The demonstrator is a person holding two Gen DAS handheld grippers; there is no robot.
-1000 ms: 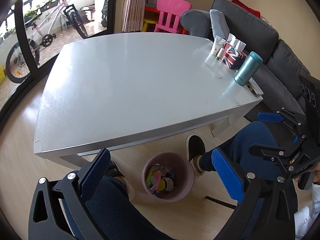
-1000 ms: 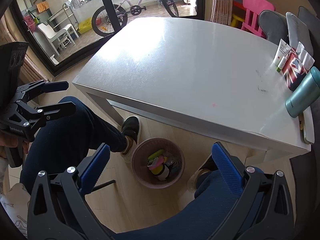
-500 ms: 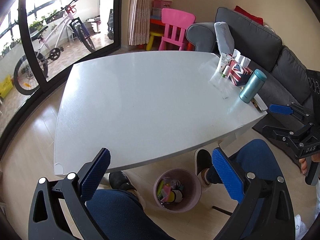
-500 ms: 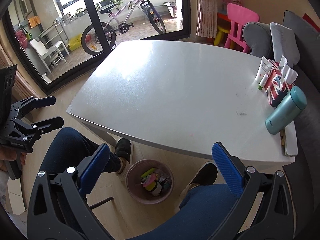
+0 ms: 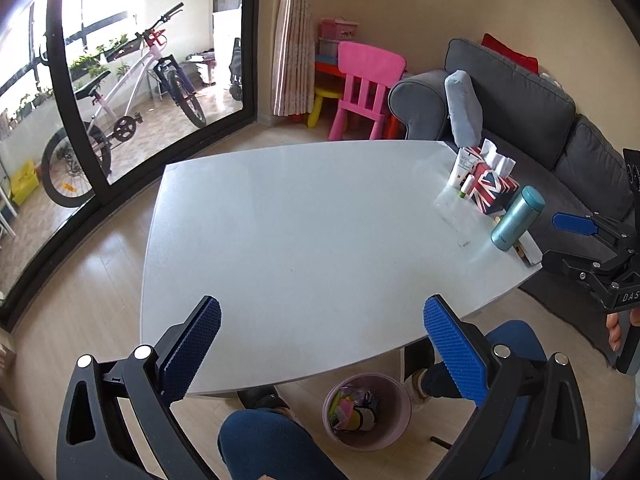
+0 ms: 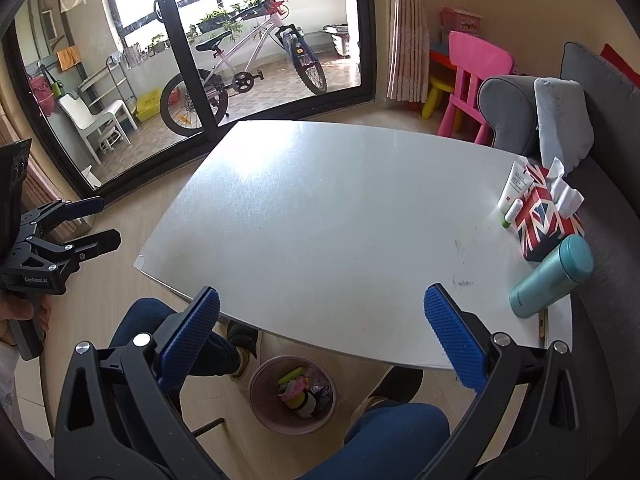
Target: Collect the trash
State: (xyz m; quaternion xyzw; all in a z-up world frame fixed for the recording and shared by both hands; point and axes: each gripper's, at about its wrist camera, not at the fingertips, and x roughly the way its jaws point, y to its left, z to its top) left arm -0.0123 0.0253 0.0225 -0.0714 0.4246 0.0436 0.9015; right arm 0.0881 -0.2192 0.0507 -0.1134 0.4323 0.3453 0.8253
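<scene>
Pink round plastic bin (image 5: 367, 412) partly hidden under white table (image 5: 320, 220) edge; contents jumbled, hard to identify.
Colourful scraps fill it; left gripper (image 5: 320, 350) and right gripper (image 6: 322, 334) both gape wide, empty.

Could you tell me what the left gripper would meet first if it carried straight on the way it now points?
Most likely the bare white tabletop: the open left gripper aims down at its near middle, holding nothing. Depth is uncertain, but nothing shows in between.
</scene>
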